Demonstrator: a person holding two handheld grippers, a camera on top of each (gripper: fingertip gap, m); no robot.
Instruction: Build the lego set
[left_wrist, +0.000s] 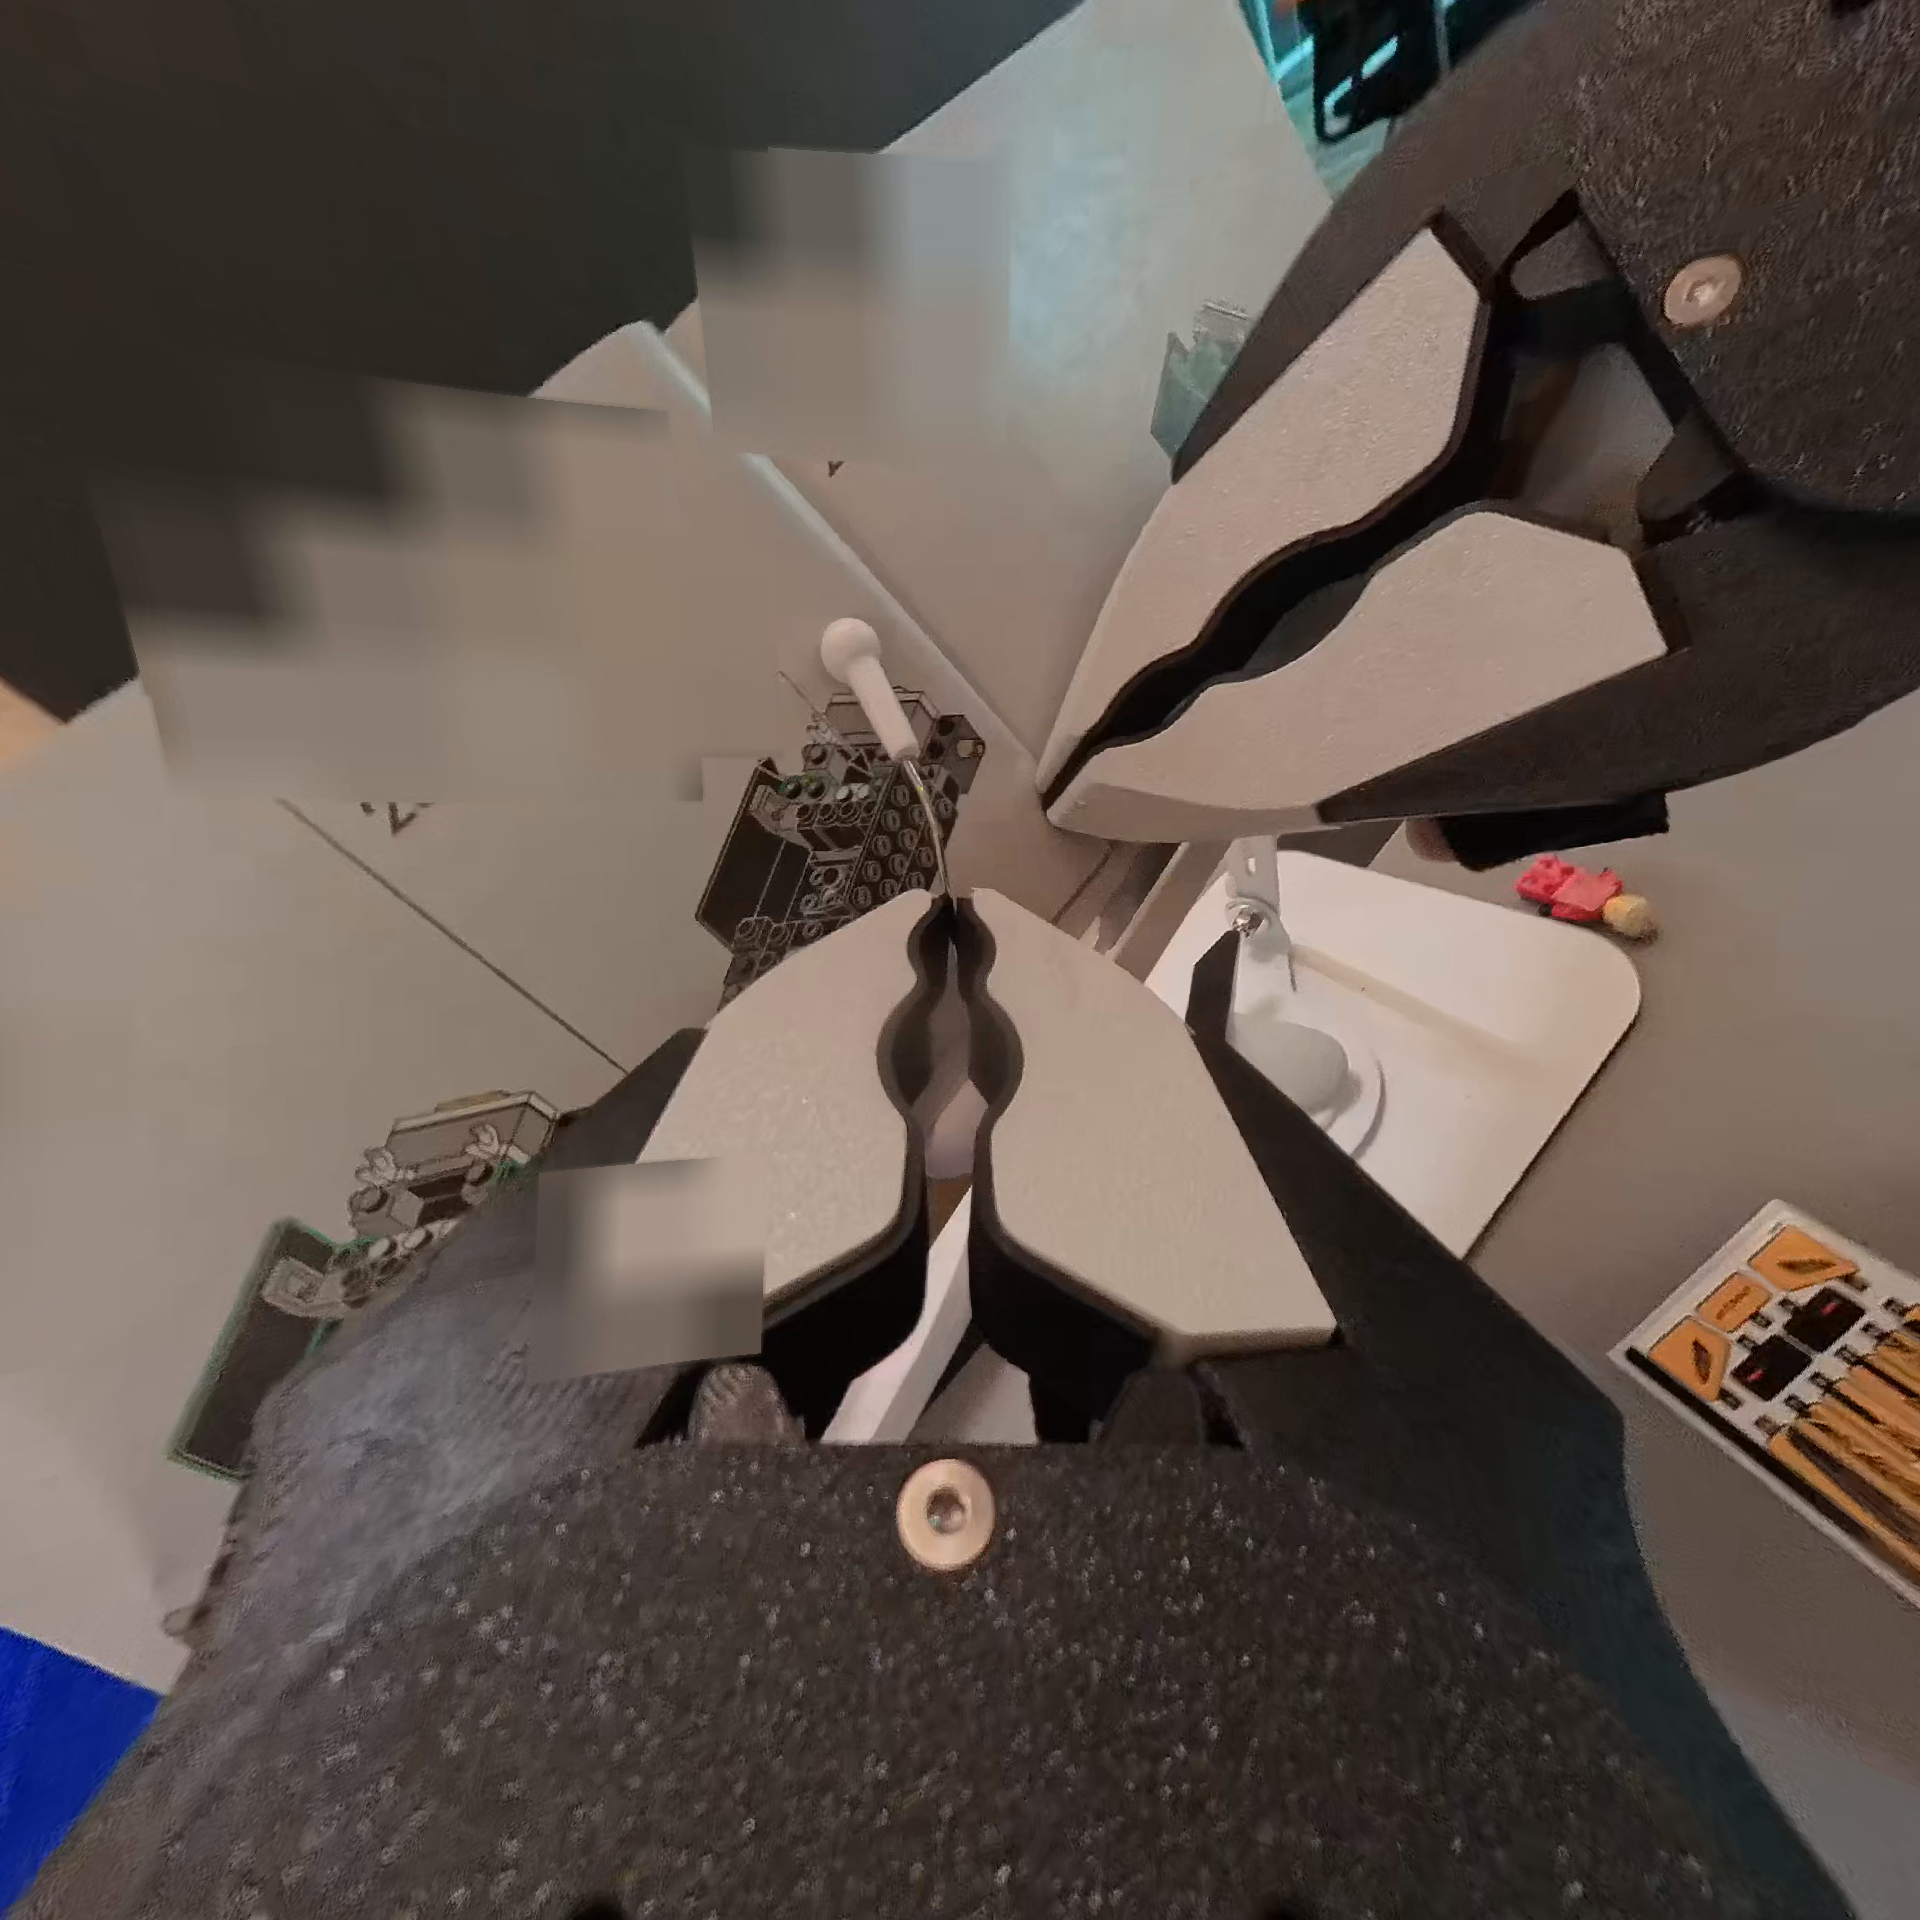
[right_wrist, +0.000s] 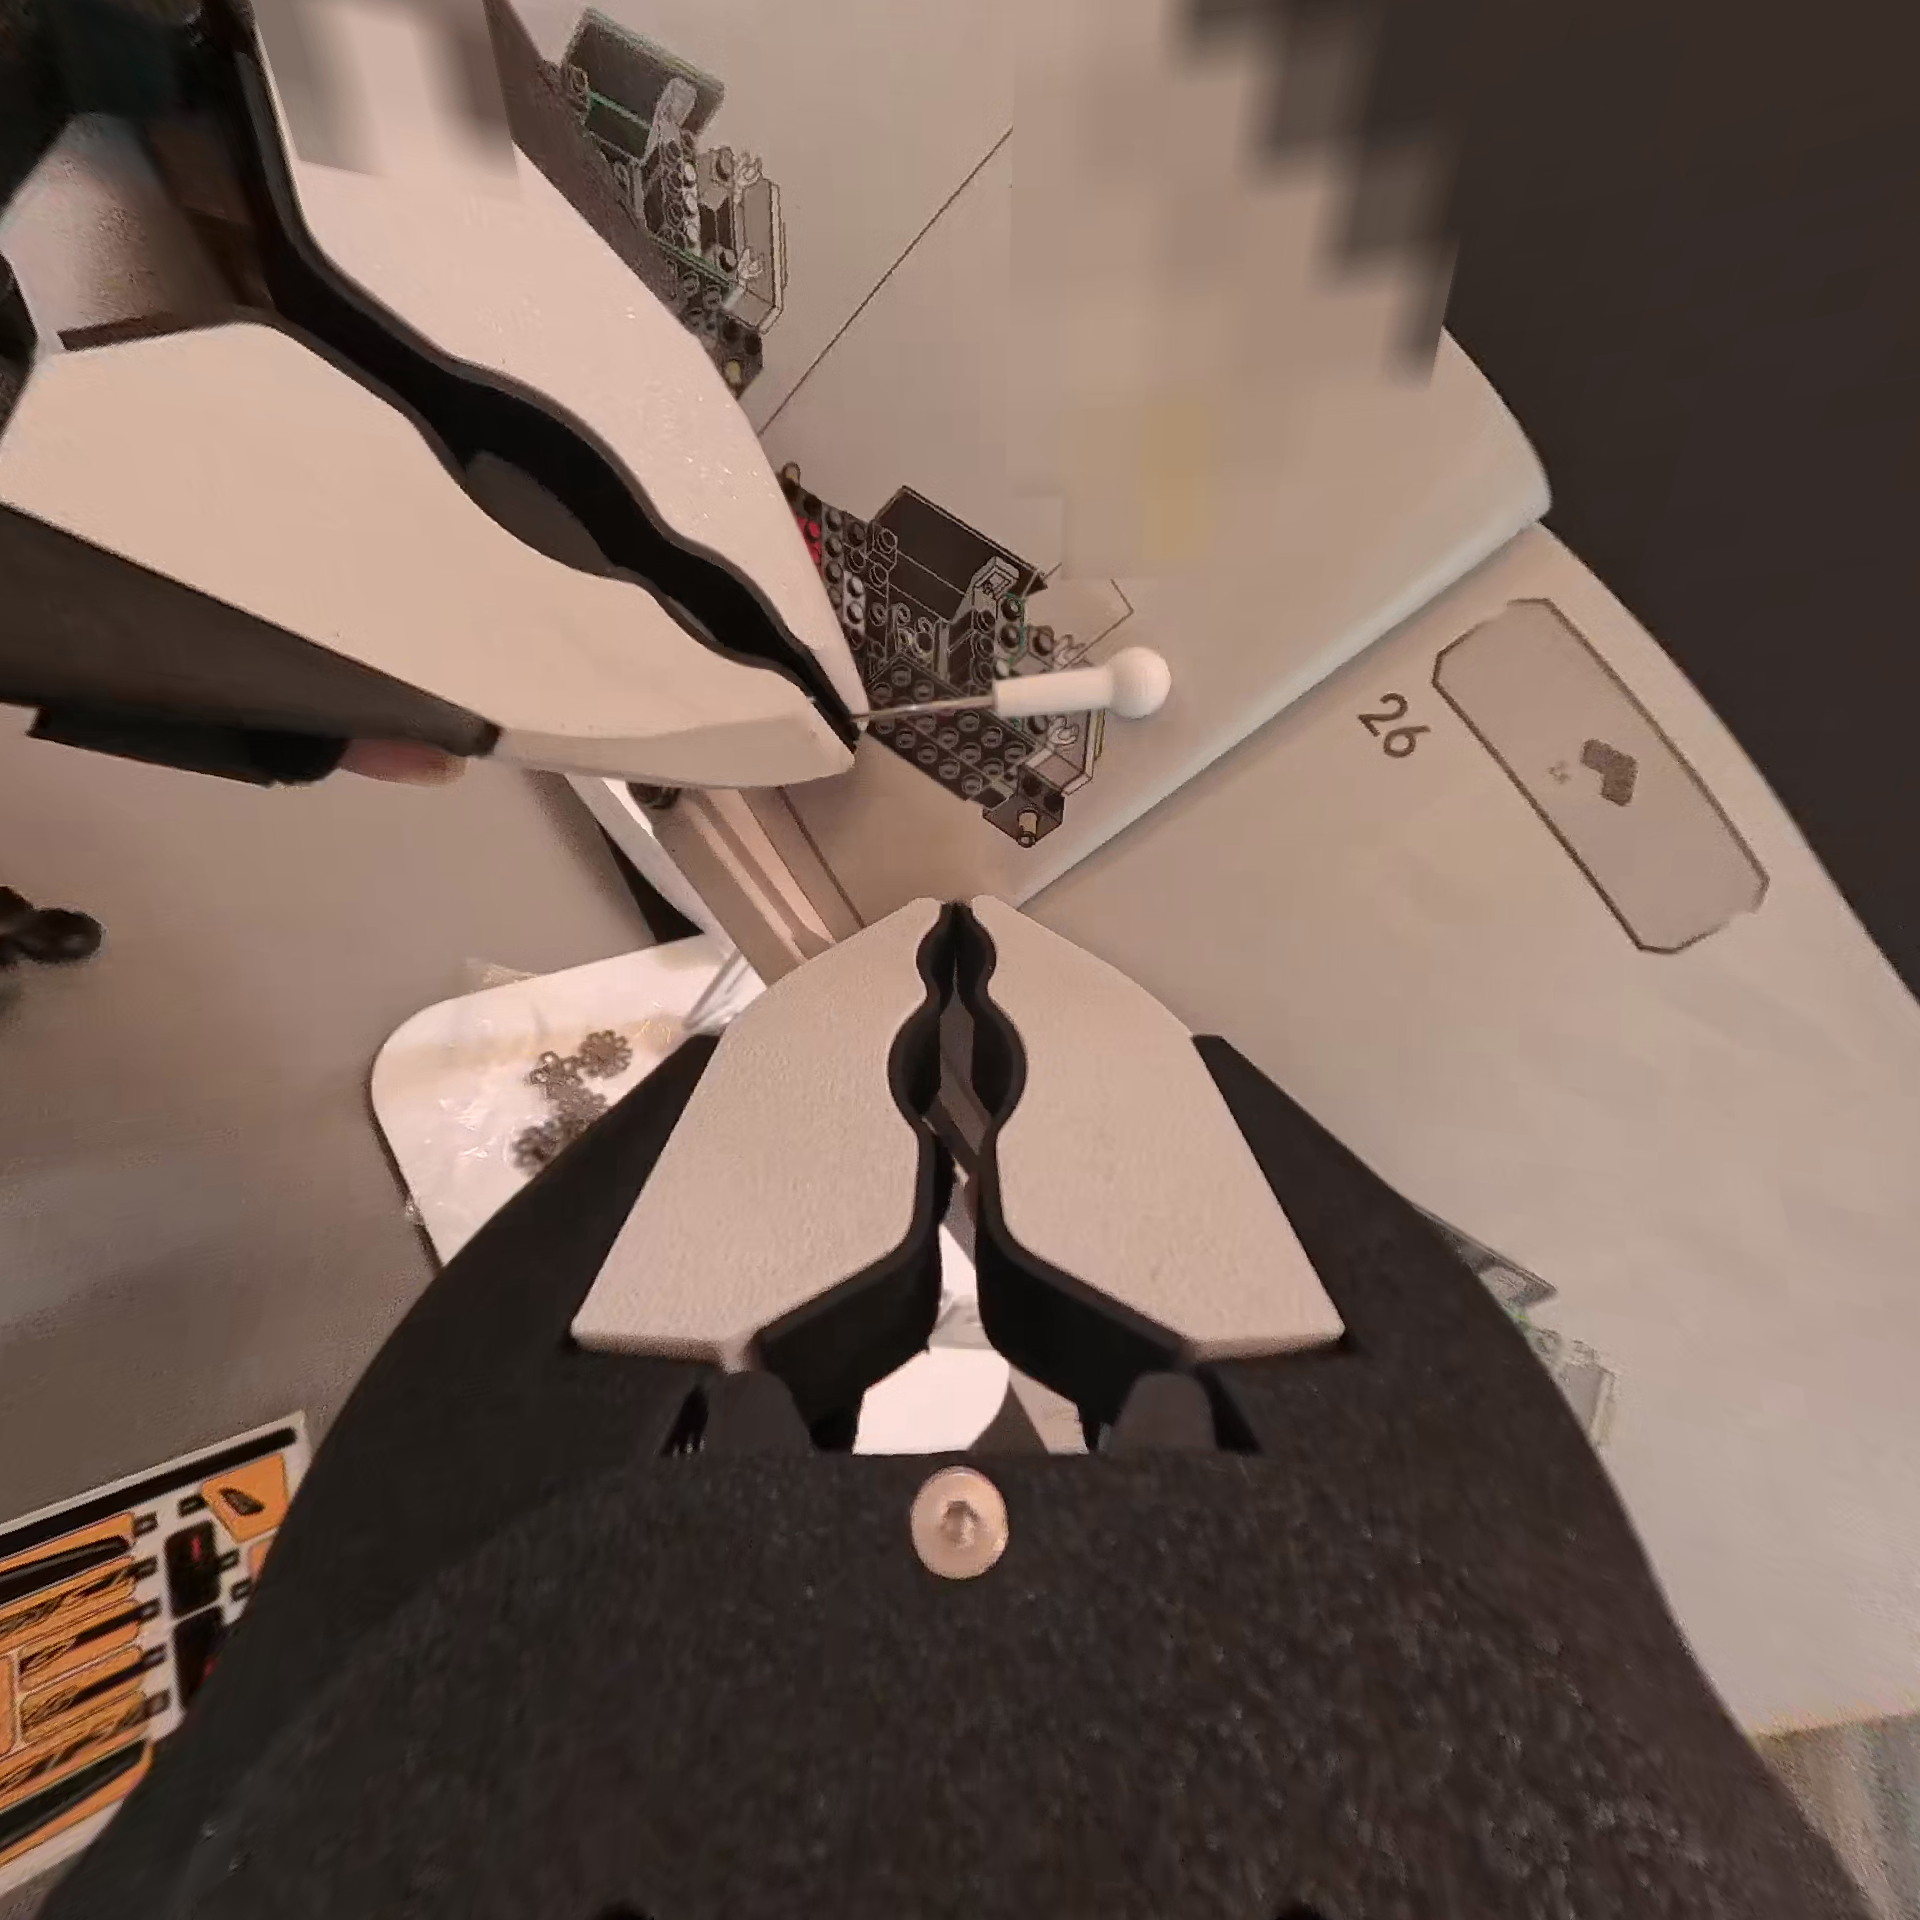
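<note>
The left tool (left_wrist: 951, 904) pinches the wire end of a white ball-headed pin (right_wrist: 1081, 694) over the open instruction booklet (right_wrist: 1351, 1039), which bears printed writing. The right tool (right_wrist: 953, 909) is closed, empty, just beside it. An orange sticker sheet (left_wrist: 1808, 1371) lies on the surface (left_wrist: 1766, 1091) beyond the booklet.

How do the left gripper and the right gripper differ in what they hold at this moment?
The left gripper is shut on the thin wire of a white ball-headed pin; the right gripper is shut with nothing seen between its tips. Both hover over the open instruction booklet.
</note>
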